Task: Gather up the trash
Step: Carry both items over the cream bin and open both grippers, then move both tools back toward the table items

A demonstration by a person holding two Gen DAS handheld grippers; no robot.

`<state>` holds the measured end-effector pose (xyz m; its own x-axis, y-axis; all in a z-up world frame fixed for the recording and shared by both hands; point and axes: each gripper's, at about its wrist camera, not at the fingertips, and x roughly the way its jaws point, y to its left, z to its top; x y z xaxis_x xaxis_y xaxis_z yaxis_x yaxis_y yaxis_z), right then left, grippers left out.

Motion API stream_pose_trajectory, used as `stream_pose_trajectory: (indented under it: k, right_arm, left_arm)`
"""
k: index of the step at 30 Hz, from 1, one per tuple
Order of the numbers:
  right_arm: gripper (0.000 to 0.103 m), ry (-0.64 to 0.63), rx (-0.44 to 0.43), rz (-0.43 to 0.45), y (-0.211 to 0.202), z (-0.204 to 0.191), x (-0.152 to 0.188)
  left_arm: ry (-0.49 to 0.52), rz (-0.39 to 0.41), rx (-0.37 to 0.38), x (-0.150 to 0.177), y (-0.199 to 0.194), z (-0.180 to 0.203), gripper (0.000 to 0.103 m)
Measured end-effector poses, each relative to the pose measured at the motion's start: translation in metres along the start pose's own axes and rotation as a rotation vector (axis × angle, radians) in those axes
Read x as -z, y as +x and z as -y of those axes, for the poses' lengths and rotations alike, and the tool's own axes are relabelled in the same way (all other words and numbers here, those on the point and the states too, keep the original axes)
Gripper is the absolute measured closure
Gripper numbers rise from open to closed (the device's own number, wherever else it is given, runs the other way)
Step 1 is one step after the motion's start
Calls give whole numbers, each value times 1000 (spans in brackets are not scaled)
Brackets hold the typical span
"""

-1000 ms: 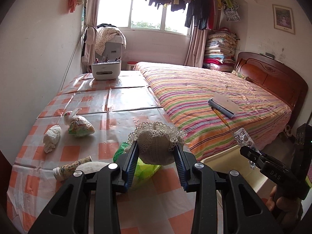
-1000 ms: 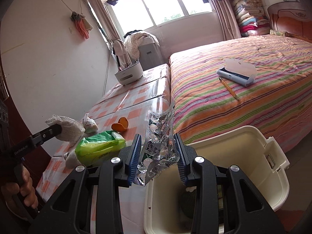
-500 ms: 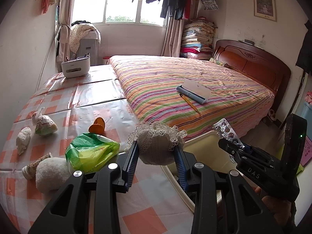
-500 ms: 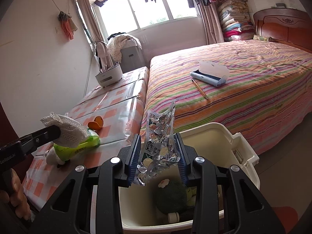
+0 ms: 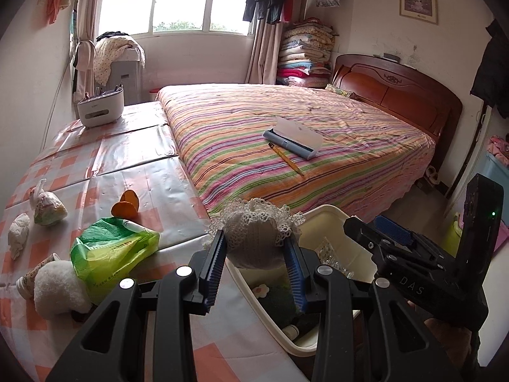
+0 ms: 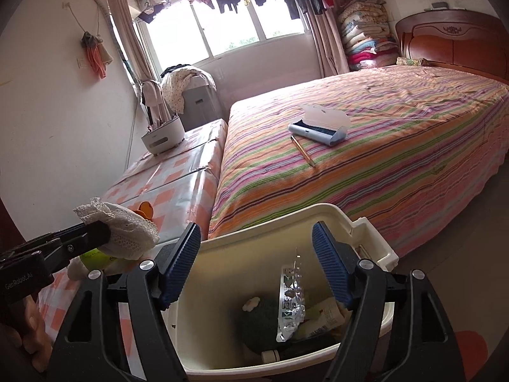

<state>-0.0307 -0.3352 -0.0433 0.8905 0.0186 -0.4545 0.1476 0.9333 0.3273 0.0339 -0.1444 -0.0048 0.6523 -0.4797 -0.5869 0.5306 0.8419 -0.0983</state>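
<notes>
We see a cream bin (image 6: 375, 242) holding a silver foil blister pack (image 6: 291, 299) beside a dark green item (image 6: 261, 321). Blue ribbed pads (image 6: 181, 264) line the black gripper fingers. The lace-edged cloth (image 5: 257, 238) is off-white. The tablecloth (image 5: 152, 172) bears orange and white checks; on it lie a bright green bag (image 5: 108, 251) and an orange peel (image 5: 125, 203). The bedspread (image 5: 286, 127) is striped pink, orange, green and purple.

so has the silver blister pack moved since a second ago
Yes. The silver blister pack was clamped above the bin rim; the right gripper has just opened its jaws, and the pack now sits down inside the cream bin, clear of both jaws.
</notes>
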Motion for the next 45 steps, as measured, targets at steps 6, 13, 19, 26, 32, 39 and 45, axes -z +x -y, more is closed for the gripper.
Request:
stream_pose_trajectory:
  k: [6,13,19,26,32,39,45]
  right_arm:
    - [28,86,4,63,-11,16,-6]
    - [28,137,4,100,-17,27,-7]
    - [28,152,4,108,-18,31,-8]
    - [28,159,3,109,-18,34,-9]
    - [26,164,-5,104,-15,33,-10]
    - [22,143,-23,90,-8,19,-9]
    - [21,120,-40,73,-1,3,-8]
  left_arm:
    - [5,-25,18,2,9,5,68]
    - [12,-71,56,4,23,14,67]
    - [17,-112,90,7,34,22,66]
    - [35,-128,104,7,38,30,63]
    - [-11,-90,68,3,32,14,38]
    - [-63,-90,12,3,27,-11,32]
    - [-87,-76,-45,5,17,-28,29]
